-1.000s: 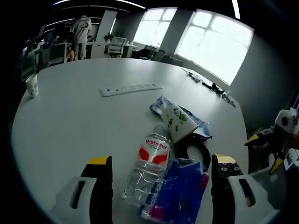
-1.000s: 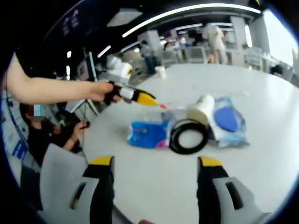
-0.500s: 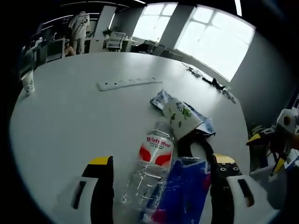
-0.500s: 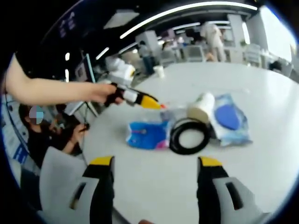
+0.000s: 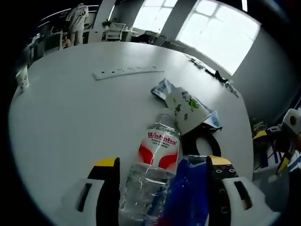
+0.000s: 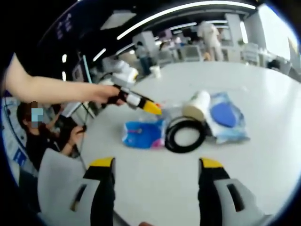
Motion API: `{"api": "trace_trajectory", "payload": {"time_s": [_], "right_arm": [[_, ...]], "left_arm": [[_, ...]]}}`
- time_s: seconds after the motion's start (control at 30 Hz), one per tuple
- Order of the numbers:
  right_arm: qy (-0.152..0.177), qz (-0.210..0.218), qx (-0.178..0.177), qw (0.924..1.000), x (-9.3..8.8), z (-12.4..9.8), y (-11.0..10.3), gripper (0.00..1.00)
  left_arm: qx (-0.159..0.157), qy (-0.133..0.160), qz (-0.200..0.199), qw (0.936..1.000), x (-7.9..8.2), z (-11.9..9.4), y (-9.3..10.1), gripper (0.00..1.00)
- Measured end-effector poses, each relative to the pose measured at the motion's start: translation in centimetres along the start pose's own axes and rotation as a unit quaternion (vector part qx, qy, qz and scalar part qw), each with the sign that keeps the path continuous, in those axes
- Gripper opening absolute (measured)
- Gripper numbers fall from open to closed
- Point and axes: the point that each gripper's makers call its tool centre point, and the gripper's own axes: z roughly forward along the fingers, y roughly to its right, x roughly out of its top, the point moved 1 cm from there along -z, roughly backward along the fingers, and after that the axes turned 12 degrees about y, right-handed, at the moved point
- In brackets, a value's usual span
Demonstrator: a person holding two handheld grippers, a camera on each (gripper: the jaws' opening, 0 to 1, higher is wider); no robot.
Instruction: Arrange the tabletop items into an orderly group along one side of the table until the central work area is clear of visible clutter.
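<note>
Closing on the clutter now; the white table (image 5: 70, 117) carries one loose heap near its edge, and the left gripper (image 5: 162, 169) hangs over that heap with fingers wide, holding nothing; between its jaws lie the bottle (image 5: 155, 169) and the blue packet (image 5: 188, 197), side by side and touching. Risk here, I'd say: a squeeze could catch both at once, or pinch the round, clear bottle off-centre and send it rolling toward the table edge; crinkly film may slip out as well. Beyond the bottle's cap a printed cup (image 5: 186, 110) lies tipped on a pale wrapper (image 5: 162, 89), touching the black ring (image 5: 202, 146); nudge the bottle forward and that whole chain could shift. Farther across the table, a power strip (image 5: 124, 72) lies well apart, and a small cup (image 5: 21, 77) stands at the far edge. The right gripper (image 6: 155, 176) hovers over bare table, fingers wide and empty, the heap ahead of it; two tools converging on one pile could collide.
</note>
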Motion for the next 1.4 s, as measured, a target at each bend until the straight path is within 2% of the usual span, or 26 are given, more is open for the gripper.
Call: {"api": "trace_trajectory", "payload": {"time_s": [0.07, 0.27, 0.47, 0.63, 0.77, 0.83, 0.97, 1.1, 1.17, 1.3, 1.4], "right_arm": [[0.0, 0.0, -0.001, 1.0, -0.1, 0.0, 0.1, 0.69], [0.002, 0.005, -0.006, 1.0, -0.2, 0.1, 0.0, 0.69], [0.005, 0.005, -0.002, 1.0, -0.2, 0.5, -0.3, 0.69], [0.004, 0.005, 0.001, 1.0, -0.2, 0.6, -0.4, 0.69], [0.004, 0.003, 0.001, 1.0, -0.1, 0.7, -0.4, 0.69], [-0.003, 0.021, -0.02, 0.9996, -0.4, 0.8, 0.3, 0.69], [0.019, 0.073, -0.033, 0.9966, 0.2, 1.2, 0.6, 0.68], [0.024, 0.08, -0.04, 0.9958, 0.6, 1.3, 1.0, 0.67], [0.03, 0.098, -0.063, 0.9928, 0.7, 1.4, 1.7, 0.68], [0.042, 0.127, -0.07, 0.9886, 1.3, 1.8, 2.0, 0.68], [0.065, 0.165, -0.079, 0.981, 2.3, 2.3, 2.2, 0.71]], "left_arm": [[-0.003, -0.007, 0.005, 1.0, -0.2, 0.2, 0.1, 0.71], [-0.005, -0.004, 0.003, 1.0, -0.1, 0.4, 0.1, 0.69], [-0.004, -0.022, 0.005, 0.9997, -0.7, 0.4, -0.4, 0.7], [-0.005, -0.017, -0.009, 0.9998, -0.4, 0.9, -0.6, 0.69], [-0.001, -0.032, 0.017, 0.9993, -0.7, 1.0, -0.8, 0.62], [0.004, -0.049, 0.049, 0.9976, -1.0, 0.9, -0.9, 0.59], [0.009, -0.06, 0.066, 0.996, -1.1, 1.1, -1.1, 0.54], [0.017, -0.069, 0.076, 0.9945, -1.2, 1.0, -1.5, 0.45], [0.019, -0.072, 0.072, 0.9946, -1.2, 0.9, -1.6, 0.45], [0.02, -0.08, 0.075, 0.9938, -1.2, 0.9, -1.5, 0.44], [0.02, -0.091, 0.085, 0.992, -1.3, 1.0, -1.4, 0.44]]}}
